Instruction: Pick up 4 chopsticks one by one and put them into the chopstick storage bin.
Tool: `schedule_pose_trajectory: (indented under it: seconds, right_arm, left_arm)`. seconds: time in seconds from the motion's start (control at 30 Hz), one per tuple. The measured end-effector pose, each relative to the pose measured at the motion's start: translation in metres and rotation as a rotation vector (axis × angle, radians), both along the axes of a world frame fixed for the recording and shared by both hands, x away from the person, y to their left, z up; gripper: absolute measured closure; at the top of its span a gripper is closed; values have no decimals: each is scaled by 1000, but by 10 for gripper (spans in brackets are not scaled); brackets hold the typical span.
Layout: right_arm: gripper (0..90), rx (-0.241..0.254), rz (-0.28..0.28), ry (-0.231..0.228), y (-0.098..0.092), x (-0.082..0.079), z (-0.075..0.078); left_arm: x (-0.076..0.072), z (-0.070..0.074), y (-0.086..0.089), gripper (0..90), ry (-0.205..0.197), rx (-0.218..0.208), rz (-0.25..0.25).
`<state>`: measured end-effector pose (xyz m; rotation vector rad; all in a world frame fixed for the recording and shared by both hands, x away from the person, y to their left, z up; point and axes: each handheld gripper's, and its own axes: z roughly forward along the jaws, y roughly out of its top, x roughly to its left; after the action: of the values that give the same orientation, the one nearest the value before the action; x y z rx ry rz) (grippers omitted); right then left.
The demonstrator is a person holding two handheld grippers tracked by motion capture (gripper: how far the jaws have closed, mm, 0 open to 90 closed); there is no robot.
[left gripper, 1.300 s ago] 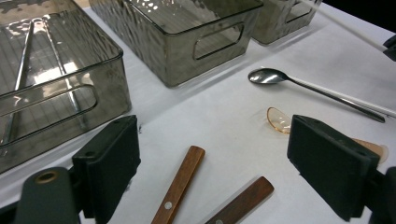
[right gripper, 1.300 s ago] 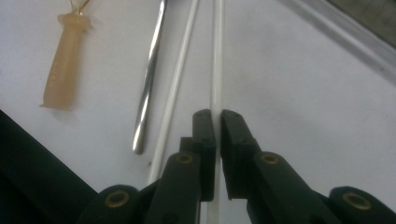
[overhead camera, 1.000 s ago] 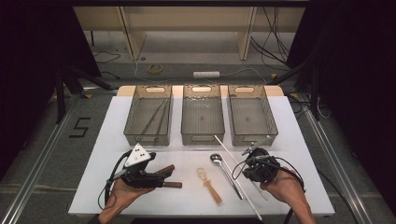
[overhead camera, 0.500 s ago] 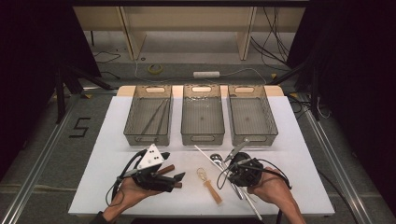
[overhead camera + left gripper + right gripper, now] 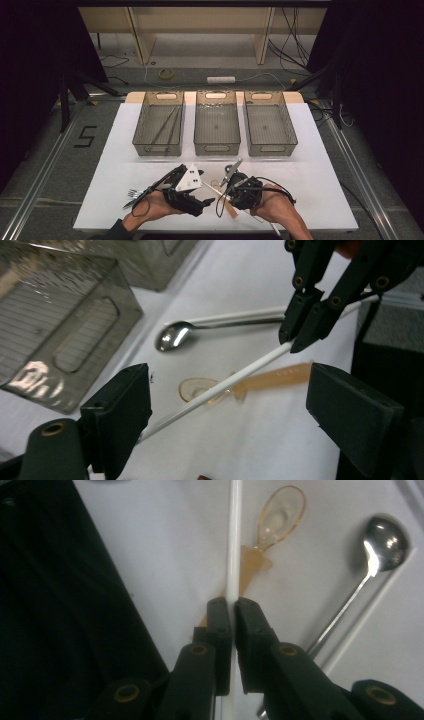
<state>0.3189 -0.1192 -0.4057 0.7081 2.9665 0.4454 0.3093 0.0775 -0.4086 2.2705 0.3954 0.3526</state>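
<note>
L gripper (image 5: 227,412) jaws wide apart at frame bottom. White stick (image 5: 215,390) runs diagonally btwn them, pinched upper right by R gripper (image 5: 300,337). Behind: amber spoon (image 5: 250,385), metal spoon (image 5: 172,335) at center; mesh basket (image 5: 65,335) upper left.

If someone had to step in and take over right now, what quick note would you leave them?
Right claw: shut on the white chopstick, carrying it low over the table.
Left claw: open, its pads on either side of the chopstick's far end, apparently not gripping yet.
On the table: amber plastic spoon, metal spoon beside a second white chopstick, and a fork near the left hand.
Done: dark chopsticks lie in the left bin.
Left: the middle bin and right bin look empty; probably the remaining pieces still need sorting.
</note>
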Motion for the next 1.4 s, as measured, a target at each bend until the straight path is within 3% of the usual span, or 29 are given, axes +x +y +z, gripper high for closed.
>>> schedule_pose_trajectory:
  seconds: [0.27,0.5,0.9,1.17,1.4]
  right_arm:
    - [861,-2,73,5,7,-6,-1]
    - [861,-17,115,19,10,-8,-1]
    - [861,-41,177,29,13,-12,-3]
    - [860,-53,204,39,14,-14,-6]
    - [860,-65,236,49,15,-15,-8]
  left_arm:
    - [1,-11,-2,206,46,101,-57]
    - [0,-16,-2,299,57,145,-80]
    - [-4,-21,-3,505,65,194,-151]
    - [-4,-22,-2,637,83,215,-166]
    - [-4,-24,-2,695,109,240,-189]
